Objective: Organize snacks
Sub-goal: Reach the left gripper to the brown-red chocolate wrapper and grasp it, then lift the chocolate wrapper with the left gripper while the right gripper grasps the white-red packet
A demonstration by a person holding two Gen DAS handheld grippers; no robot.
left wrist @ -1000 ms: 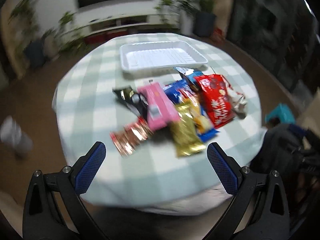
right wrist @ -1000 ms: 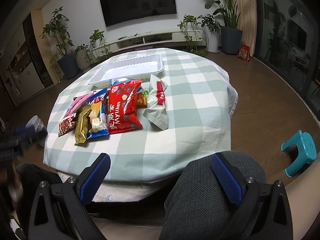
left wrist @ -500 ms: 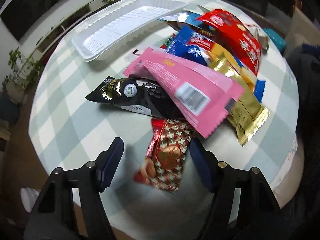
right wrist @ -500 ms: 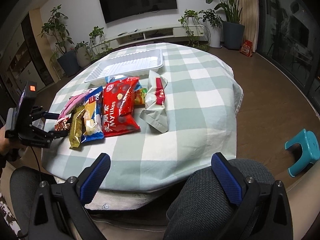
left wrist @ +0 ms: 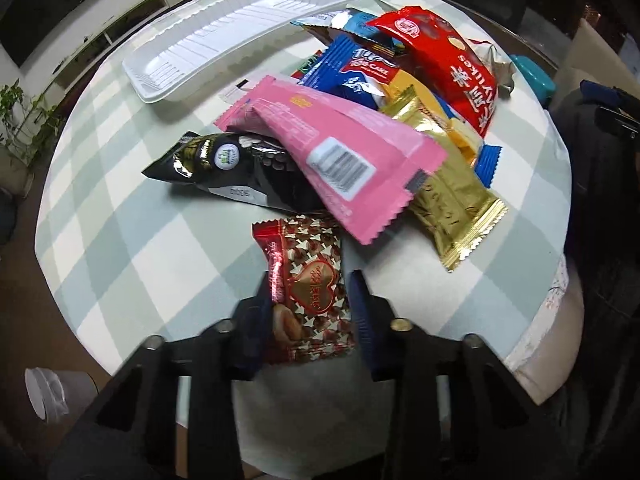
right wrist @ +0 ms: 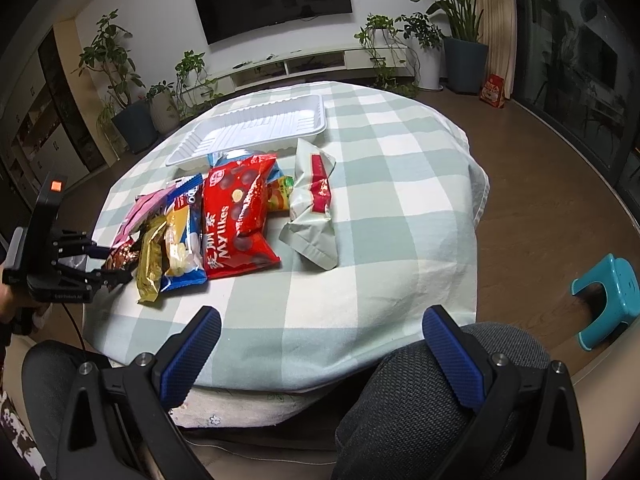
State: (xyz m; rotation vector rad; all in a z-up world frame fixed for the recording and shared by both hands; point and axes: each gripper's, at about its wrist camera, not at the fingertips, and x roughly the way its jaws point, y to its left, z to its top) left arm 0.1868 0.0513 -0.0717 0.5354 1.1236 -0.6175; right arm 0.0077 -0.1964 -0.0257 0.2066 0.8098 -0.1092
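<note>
Left gripper [left wrist: 310, 300] pinching the heart packet [left wrist: 308, 292] near the tray [left wrist: 224, 36]; right gripper [right wrist: 320, 352] spread, well short of the tray.

Both tongs are black, skeletal linkage frames with silver screws at the joints and ribbed blue pads [right wrist: 454, 356] on the fingers. The left tongs [right wrist: 114, 266] carry a thin black cable and a small orange-lit block.
</note>
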